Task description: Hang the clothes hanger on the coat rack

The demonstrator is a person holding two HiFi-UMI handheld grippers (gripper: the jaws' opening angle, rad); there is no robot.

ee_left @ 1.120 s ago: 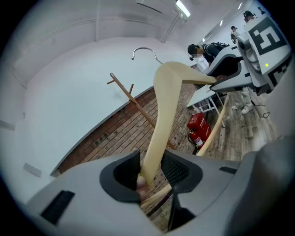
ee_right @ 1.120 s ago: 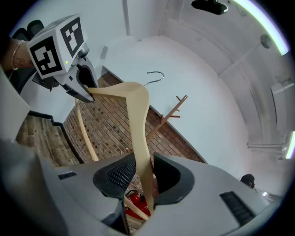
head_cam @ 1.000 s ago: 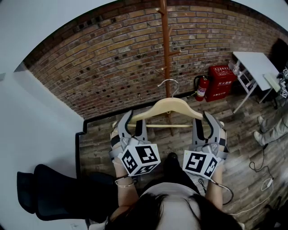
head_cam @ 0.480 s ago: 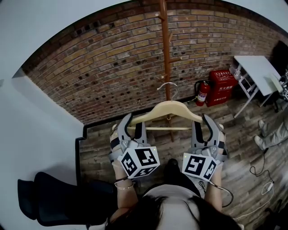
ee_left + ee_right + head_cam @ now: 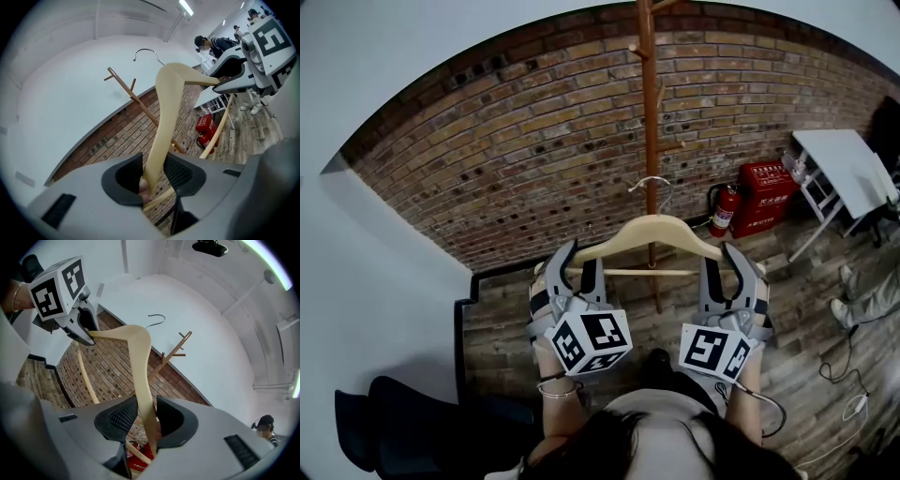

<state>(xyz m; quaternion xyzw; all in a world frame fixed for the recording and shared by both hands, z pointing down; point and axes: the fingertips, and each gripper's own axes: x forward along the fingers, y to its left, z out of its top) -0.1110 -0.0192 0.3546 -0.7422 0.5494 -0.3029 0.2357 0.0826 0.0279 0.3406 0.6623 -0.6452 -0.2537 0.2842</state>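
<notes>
Since second ago clothes hanger (image 5: 652, 230) comes nearer coat rack (image 5: 649, 94); wire hook (image 5: 652, 181) before pole, not yet on peg. Both left hand-held gripper (image 5: 578, 267) and right hand-held gripper (image 5: 725, 267) clamp one hanger end each.

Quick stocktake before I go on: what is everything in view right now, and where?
clothes hanger: one, pale wood with metal hook, held up in front of the rack, not yet hung
coat rack: one, brown wood, by the brick wall
fire extinguisher: one, red, floor right of the rack
red box: one, beside the extinguisher
table: one, white, far right
chair: one, black, lower left
another person: legs only, right edge
left hand-held gripper: grey, closed on the hanger's left end
right hand-held gripper: grey, closed on its right end
</notes>
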